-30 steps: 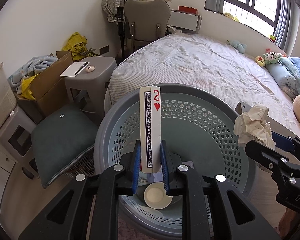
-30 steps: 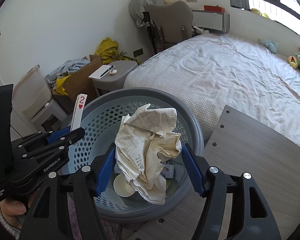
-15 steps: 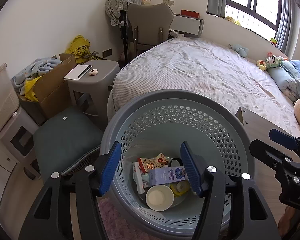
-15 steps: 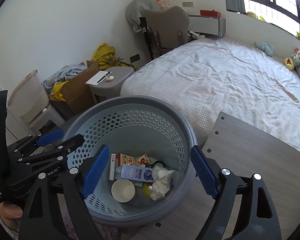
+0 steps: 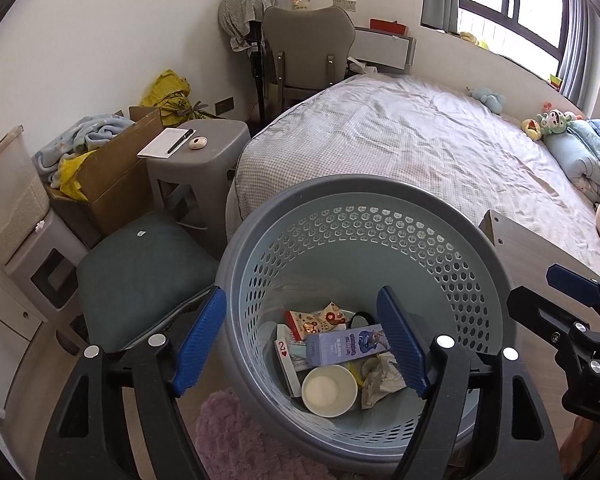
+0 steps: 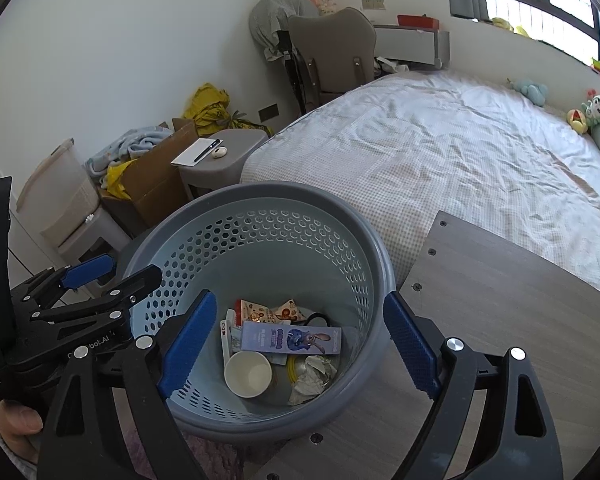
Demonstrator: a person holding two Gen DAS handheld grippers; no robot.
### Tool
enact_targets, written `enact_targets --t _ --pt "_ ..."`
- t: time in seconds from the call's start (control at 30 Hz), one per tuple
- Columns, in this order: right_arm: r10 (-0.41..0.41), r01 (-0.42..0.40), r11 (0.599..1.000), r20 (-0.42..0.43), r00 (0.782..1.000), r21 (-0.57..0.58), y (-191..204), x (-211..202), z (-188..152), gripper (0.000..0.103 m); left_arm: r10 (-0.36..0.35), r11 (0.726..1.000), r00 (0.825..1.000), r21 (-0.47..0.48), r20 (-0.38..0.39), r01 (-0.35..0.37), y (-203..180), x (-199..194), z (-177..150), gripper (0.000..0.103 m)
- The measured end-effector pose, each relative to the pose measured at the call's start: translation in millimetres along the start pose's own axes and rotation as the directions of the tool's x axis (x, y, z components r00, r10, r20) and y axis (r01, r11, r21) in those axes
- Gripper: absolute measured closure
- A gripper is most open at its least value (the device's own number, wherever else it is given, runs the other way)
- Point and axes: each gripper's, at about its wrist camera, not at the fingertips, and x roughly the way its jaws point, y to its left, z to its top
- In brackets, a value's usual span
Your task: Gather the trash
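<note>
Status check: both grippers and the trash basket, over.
Left gripper jaws opening, nothing between them; right gripper jaws opening, empty. Playing card and crumpled paper lie in the basket. Nothing in the way.

Basket (image 5: pixel 352 196) mouth is wide open right under both claws, straight drop; bed (image 5: pixel 420 148) crowds ahead, tabletop (image 6: pixel 500 300) hugs the right claw's side.

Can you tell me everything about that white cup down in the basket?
The white cup looks like a small paper one, round, plain and empty, with a thin rolled rim. It sits upright, mouth up, on the bottom of the grey basket near the front wall. The playing card leans against its left side, the purple box lies just behind it, and the crumpled paper rests to its right.
</note>
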Motion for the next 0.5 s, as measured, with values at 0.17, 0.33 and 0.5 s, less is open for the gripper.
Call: enact_targets --t 0.17,0.33,0.5 --pt "0.0 0.0 1.0 -0.002 1.0 0.003 -0.5 -1.0 -4.0 0.018 0.01 1.0 1.0 -0.004 -0.003 -0.01 1.9 -1.1 0.2 0.023" --pt "-0.001 0.001 1.0 -0.002 1.0 0.008 -3.7 -3.2 -8.3 0.017 0.02 1.0 1.0 -0.005 -0.007 -0.02 3.8 -1.9 -0.5 0.021" --pt "-0.002 0.002 1.0 -0.003 1.0 0.011 -5.7 -4.6 -8.1 0.015 0.035 0.999 0.999 -0.006 -0.003 -0.035 4.0 -3.1 -0.7 0.019"
